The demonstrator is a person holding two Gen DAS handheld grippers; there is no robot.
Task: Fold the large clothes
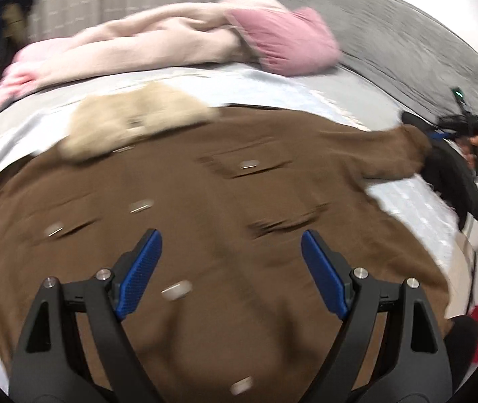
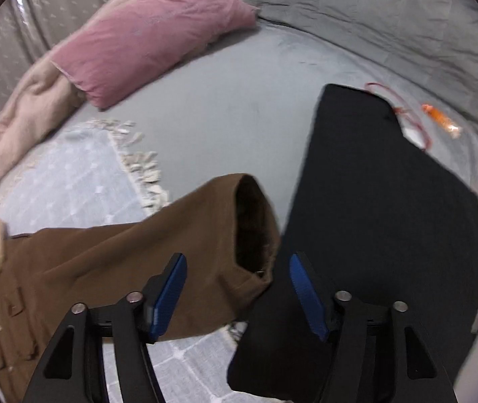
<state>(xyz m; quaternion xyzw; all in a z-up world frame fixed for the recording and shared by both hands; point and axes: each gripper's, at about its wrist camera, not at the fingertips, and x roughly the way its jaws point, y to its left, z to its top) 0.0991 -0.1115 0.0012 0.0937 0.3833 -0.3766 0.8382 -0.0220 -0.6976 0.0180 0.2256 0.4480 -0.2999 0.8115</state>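
A large brown coat [image 1: 205,208] with a beige fur collar [image 1: 131,121] lies spread front-up on the bed. My left gripper [image 1: 230,241] is open and empty, hovering over the coat's lower middle. In the right wrist view the coat's sleeve [image 2: 171,245] stretches right, its open cuff [image 2: 255,225] facing the camera. My right gripper [image 2: 235,265] is open, its jaws on either side of the cuff end, not closed on it. The right gripper also shows in the left wrist view [image 1: 464,131] at the sleeve's end.
A black garment [image 2: 380,228] lies right of the sleeve. A pink pillow [image 2: 151,33] and a beige blanket [image 1: 138,43] lie at the far side. A grey quilt [image 2: 373,13] covers the headboard end. A small orange object [image 2: 440,121] lies beyond the black garment. The bed's edge drops off at right [image 1: 467,252].
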